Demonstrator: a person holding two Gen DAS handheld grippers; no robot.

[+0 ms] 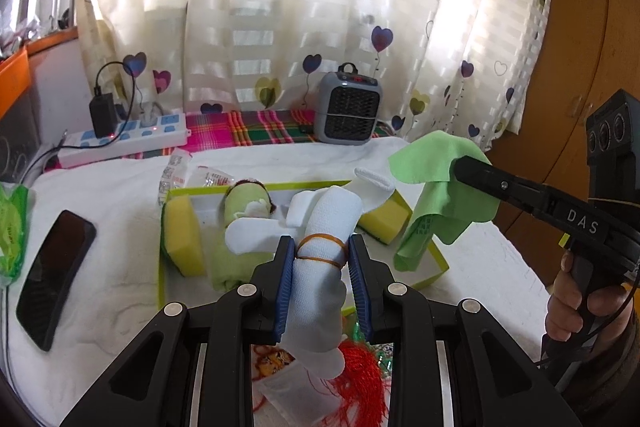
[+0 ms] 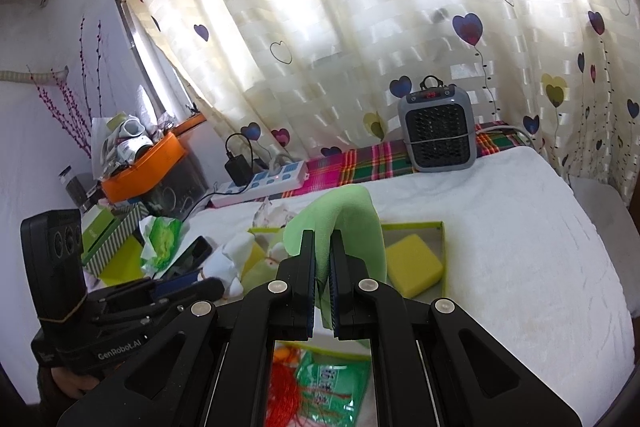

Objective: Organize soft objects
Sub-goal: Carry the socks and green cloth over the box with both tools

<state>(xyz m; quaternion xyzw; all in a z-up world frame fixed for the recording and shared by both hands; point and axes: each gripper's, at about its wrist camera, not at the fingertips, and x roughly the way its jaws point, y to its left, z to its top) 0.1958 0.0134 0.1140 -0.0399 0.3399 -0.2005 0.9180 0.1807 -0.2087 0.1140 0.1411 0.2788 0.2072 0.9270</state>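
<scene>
My left gripper (image 1: 322, 251) is shut on a rolled white towel (image 1: 320, 267) bound with rubber bands, held above the near edge of the green-rimmed box (image 1: 438, 259). My right gripper (image 2: 322, 247) is shut on a light green cloth (image 2: 352, 215) that drapes over its fingers above the box (image 2: 416, 225); it also shows in the left wrist view (image 1: 436, 183). In the box lie two yellow sponges (image 1: 182, 231) (image 1: 384, 217), a green rolled cloth (image 1: 246, 205) and folded green fabric (image 1: 228, 267).
A black phone (image 1: 56, 277) lies on the white bedding at the left. A power strip (image 1: 124, 139) and a grey heater (image 1: 347, 109) stand at the back. Red tassels (image 1: 360, 379) and packets lie below my left gripper. Clutter (image 2: 132, 155) fills the left side.
</scene>
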